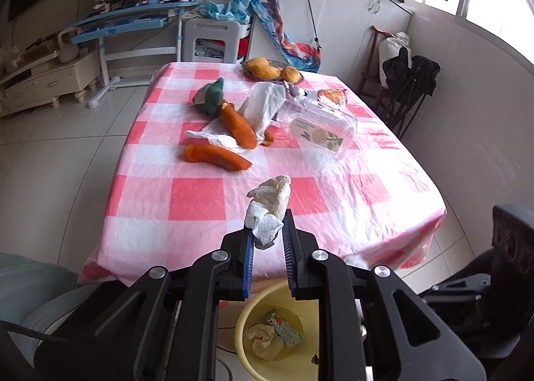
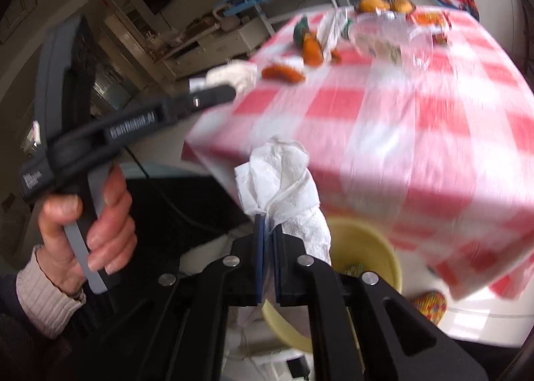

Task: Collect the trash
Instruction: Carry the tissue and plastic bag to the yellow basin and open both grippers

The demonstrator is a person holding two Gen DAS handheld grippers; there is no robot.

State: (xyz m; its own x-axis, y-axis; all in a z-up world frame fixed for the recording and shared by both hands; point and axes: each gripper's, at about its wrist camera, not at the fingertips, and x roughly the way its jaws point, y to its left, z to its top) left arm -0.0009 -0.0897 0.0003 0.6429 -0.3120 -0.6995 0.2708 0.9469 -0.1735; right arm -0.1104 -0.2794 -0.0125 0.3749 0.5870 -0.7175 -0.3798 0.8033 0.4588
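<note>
My left gripper (image 1: 267, 224) is shut on a crumpled white tissue (image 1: 268, 204), held above the near edge of the pink checked table (image 1: 200, 201). A yellow bin (image 1: 245, 321) sits on the floor below it with crumpled paper and a wrapper inside. My right gripper (image 2: 268, 219) is shut on a white tissue (image 2: 283, 180), above the same yellow bin (image 2: 367, 247). The left gripper (image 2: 227, 87) with its tissue (image 2: 233, 75) also shows in the right wrist view. More white tissue (image 1: 260, 107) and a clear plastic bottle (image 1: 317, 124) lie on the table.
Orange and green plush carrots (image 1: 217, 155) lie mid-table. A plate of mangoes (image 1: 267, 69) and a snack packet (image 1: 332, 95) are at the far end. A black chair (image 1: 514, 247) stands at the right, a folding chair (image 1: 407, 80) by the wall.
</note>
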